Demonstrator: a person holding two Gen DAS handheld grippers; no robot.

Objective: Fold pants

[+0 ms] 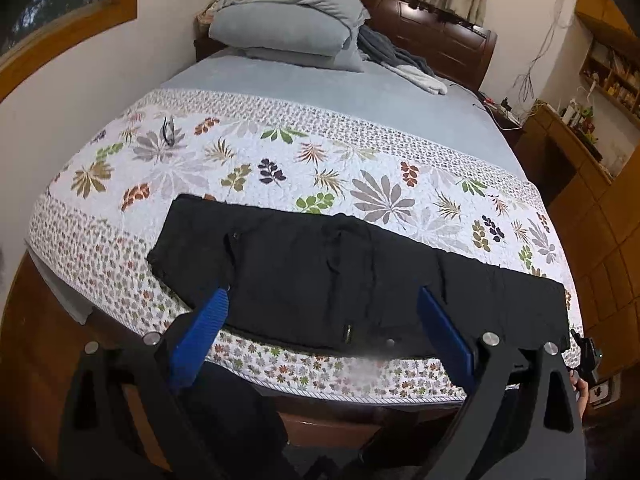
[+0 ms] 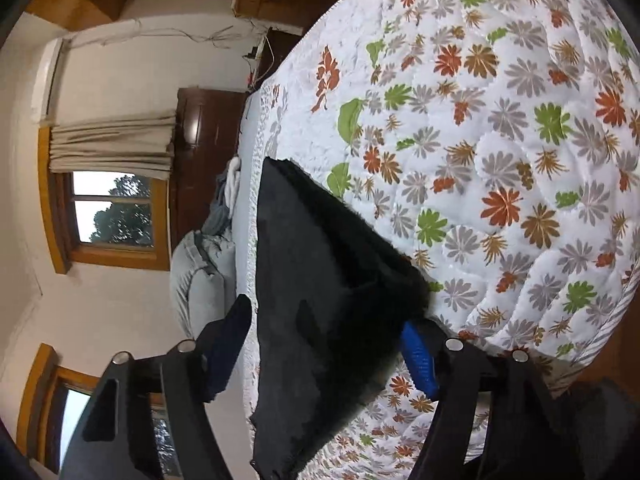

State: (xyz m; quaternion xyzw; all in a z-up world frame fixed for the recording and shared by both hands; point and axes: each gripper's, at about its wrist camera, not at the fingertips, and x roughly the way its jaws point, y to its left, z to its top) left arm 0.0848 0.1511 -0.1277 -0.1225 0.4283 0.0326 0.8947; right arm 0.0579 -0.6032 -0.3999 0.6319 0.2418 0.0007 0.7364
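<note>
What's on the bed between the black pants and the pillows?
Left wrist view: floral quilt, then bare grey sheet between the pants and pillows.

We are seeing black pants (image 1: pixel 344 268) lying flat and lengthwise across the floral quilt (image 1: pixel 248 160) near the bed's foot.

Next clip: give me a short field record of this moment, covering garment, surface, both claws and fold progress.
garment: black pants, spread flat across the near edge of the bed
surface: floral quilt over a grey sheet
left claw: open, over the pants' near edge
right claw: open, one end of the pants between its fingers, pads not pressing
other: pillows at the headboard
fold progress: no fold across the length yet
</note>
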